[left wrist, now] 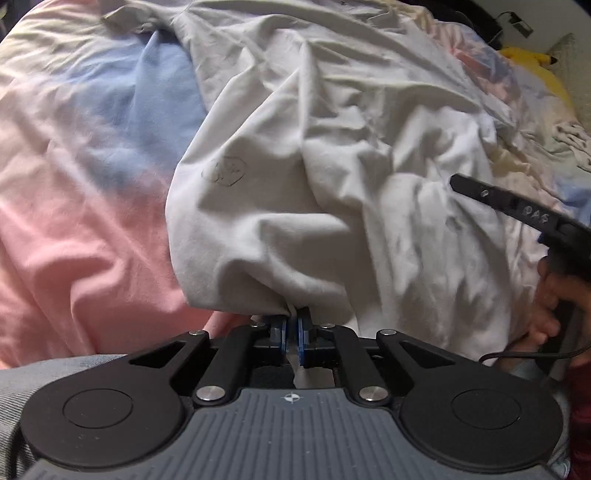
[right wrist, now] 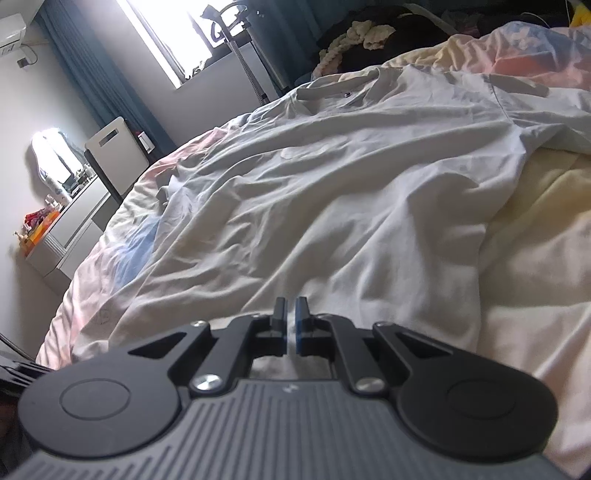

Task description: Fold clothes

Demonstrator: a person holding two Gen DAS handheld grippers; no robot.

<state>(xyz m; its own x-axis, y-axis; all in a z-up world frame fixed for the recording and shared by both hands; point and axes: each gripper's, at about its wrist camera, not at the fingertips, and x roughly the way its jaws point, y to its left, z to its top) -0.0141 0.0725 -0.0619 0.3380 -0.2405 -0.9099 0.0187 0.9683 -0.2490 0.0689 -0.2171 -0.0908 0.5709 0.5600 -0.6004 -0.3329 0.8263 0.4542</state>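
A white collared shirt (left wrist: 332,155) lies crumpled on the bed; its near hem is bunched and lifted. My left gripper (left wrist: 291,325) is shut on that hem, with white cloth pinched between the blue pads. In the right wrist view the shirt (right wrist: 332,192) spreads out ahead, collar at the far end. My right gripper (right wrist: 291,314) is shut on the shirt's near edge, a sliver of white cloth between its pads. The right gripper's body (left wrist: 517,210) also shows at the right of the left wrist view, held in a hand.
The bed has a pink, blue and cream duvet (left wrist: 74,184). A yellow plush toy (left wrist: 535,62) lies at the far right. A desk with small items (right wrist: 66,221), a white chair (right wrist: 118,155) and a bright window (right wrist: 173,33) stand beyond the bed.
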